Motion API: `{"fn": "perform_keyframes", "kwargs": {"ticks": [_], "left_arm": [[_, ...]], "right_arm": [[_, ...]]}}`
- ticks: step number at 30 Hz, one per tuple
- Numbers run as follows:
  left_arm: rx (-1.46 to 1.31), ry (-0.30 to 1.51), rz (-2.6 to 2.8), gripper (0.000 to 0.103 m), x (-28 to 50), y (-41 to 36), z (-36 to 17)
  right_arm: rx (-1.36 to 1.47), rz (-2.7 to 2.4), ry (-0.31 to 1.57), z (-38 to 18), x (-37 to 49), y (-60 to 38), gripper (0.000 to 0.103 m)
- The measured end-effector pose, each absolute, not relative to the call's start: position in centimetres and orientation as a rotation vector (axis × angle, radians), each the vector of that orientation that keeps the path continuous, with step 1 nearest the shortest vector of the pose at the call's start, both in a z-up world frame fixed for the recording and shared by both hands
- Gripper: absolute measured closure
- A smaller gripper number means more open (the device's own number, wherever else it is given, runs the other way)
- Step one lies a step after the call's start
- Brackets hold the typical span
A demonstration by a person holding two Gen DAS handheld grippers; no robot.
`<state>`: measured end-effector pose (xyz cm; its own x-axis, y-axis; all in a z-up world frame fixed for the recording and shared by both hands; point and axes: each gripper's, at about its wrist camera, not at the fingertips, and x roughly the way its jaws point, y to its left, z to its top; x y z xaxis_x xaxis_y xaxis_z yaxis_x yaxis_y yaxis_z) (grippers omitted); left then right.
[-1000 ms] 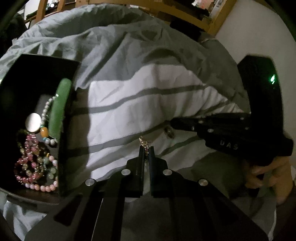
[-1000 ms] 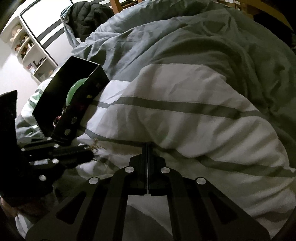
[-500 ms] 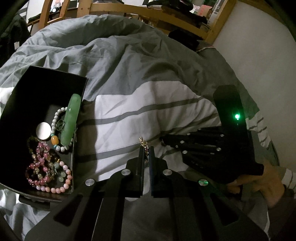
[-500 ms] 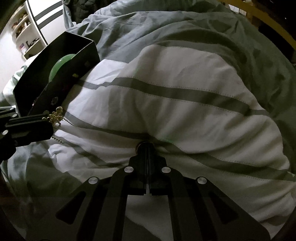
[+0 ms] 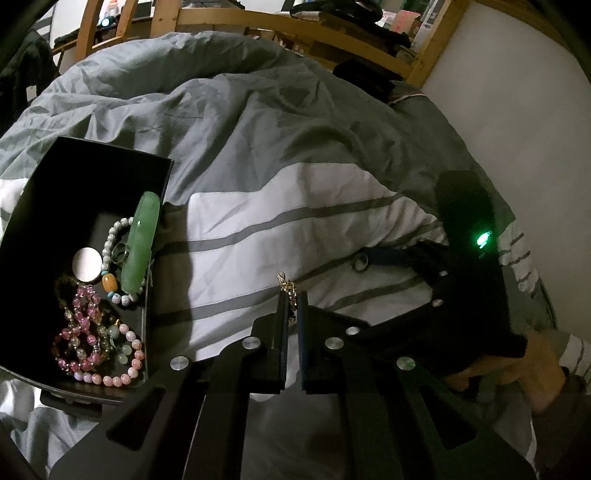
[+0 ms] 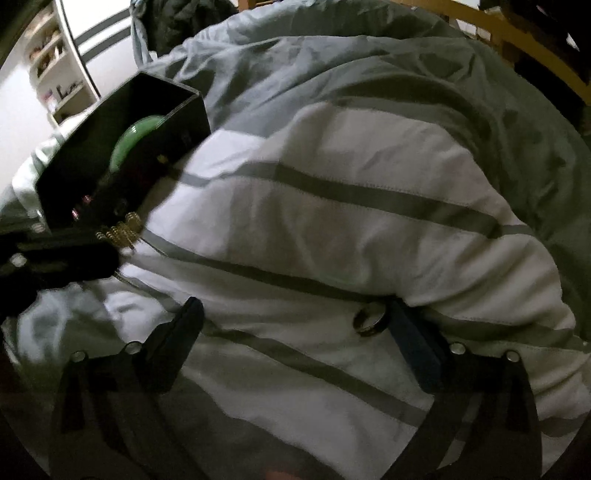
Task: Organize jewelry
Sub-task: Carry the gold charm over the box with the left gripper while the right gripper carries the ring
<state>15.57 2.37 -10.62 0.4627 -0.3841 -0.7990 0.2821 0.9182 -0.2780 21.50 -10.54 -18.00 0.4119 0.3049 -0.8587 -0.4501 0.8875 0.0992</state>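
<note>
The blanket [image 5: 280, 206] is gray, with a white part crossed by thin gray stripes. The box [image 5: 92, 173] is black. In it lie a green bangle [image 5: 142, 240], pink beads [image 5: 83, 332] and white beads [image 5: 110, 240]. The little chain [image 5: 288, 286] looks gold. The ring [image 6: 370, 318] is maybe dark silver, but it is blurry.

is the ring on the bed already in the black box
No, the ring lies on the striped duvet by one finger of the open right tongs, apart from the box.

A home bedroom: a rumpled grey-and-white striped duvet [image 5: 295, 206], wooden bed frame [image 5: 258, 22], and cluttered wall shelves [image 6: 55, 74].
</note>
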Motion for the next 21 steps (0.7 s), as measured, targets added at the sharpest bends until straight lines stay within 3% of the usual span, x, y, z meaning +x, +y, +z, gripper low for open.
{"fn": "perform_keyframes", "kwargs": {"ticks": [5,7,11,21], "left_arm": [[-0.118,0.998,-0.41,0.099,15.5,2.6,-10.1],[-0.124,0.992,-0.406,0.099,15.5,2.8,-10.0],[-0.13,0.994,-0.404,0.099,15.6,2.9,-10.0],[-0.131,0.983,-0.414,0.099,15.7,2.9,-9.7]], "right_arm": [[-0.186,0.464,1.051,-18.6,21.4,-10.2,0.012],[-0.173,0.441,1.056,-18.7,21.6,-10.8,0.048],[-0.099,0.416,1.072,-18.8,22.6,-12.6,0.082],[-0.092,0.419,1.075,-18.8,22.6,-12.8,0.082]]}}
